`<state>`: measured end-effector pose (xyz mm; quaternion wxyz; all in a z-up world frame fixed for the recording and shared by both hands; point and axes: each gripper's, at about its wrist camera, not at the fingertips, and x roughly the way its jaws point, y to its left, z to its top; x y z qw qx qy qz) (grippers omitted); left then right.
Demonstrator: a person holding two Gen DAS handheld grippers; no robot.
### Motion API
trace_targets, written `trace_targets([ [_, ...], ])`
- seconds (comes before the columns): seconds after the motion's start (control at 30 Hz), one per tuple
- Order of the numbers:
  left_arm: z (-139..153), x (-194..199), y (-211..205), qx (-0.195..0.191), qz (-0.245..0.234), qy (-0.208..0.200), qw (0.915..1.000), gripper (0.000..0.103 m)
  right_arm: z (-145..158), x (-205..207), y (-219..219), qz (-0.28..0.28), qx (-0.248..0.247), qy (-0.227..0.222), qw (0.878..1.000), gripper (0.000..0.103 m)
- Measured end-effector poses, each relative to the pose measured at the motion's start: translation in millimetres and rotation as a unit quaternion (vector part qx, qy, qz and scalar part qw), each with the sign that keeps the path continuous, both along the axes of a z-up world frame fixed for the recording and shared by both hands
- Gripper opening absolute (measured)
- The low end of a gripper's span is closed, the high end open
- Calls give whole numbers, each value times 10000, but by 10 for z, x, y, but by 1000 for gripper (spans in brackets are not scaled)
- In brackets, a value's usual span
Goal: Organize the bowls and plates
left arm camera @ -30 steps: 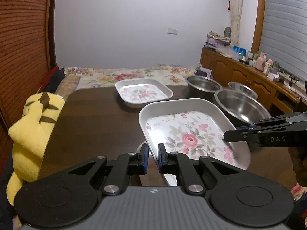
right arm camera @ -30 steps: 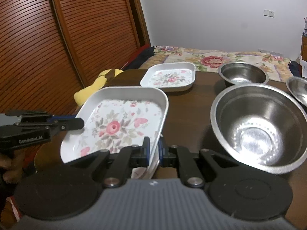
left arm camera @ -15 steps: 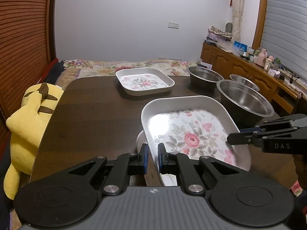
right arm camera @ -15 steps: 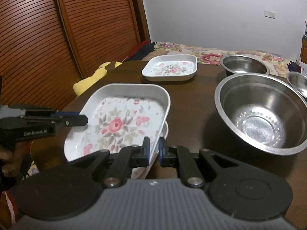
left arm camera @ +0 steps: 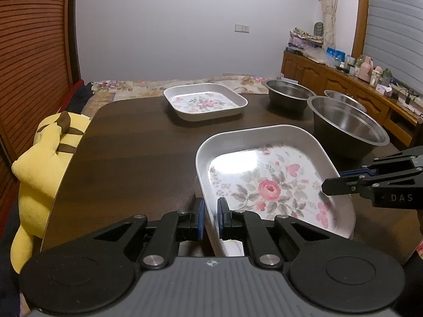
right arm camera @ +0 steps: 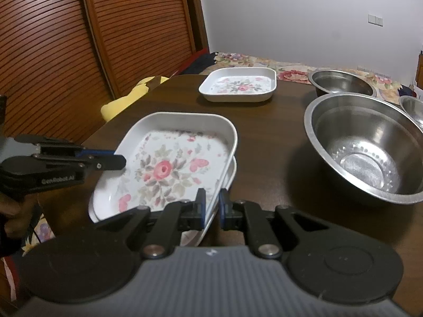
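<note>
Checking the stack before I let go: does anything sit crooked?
Yes. The top floral plate, held by both hand-held grippers, left and right, sits tilted and offset on the plate beneath, not nested flat.

The dark wooden worktop (left arm camera: 127,142) stands in a bedroom with a plain white wall (left arm camera: 185,26) that carries a switch plate (left arm camera: 242,28). Behind it lies a bed with a floral cover (left arm camera: 148,87). Brown slatted doors (right arm camera: 79,39) fill one side, and a wooden cabinet (left arm camera: 330,79) with small bottles stands under a shuttered window (left arm camera: 396,26). A yellow plush toy (left arm camera: 45,158) leans at the worktop's edge.
</note>
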<state>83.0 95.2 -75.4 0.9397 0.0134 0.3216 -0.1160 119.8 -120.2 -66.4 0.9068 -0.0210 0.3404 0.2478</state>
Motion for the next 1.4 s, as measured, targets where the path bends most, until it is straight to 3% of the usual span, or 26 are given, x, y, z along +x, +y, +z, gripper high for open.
trace_targets([
  [0.67, -3, 10, 68, -147, 137, -47, 9998, 11, 9, 25, -20, -28, 80, 3, 10000, 15],
  [1.0, 343, 157, 113, -139, 123, -417, 9990, 11, 454, 106, -171, -109, 81, -508, 9986, 15],
  [1.4, 806, 540, 102, -104, 57, -891, 9960, 11, 1003, 513, -222, -303, 233, -950, 9947, 15],
])
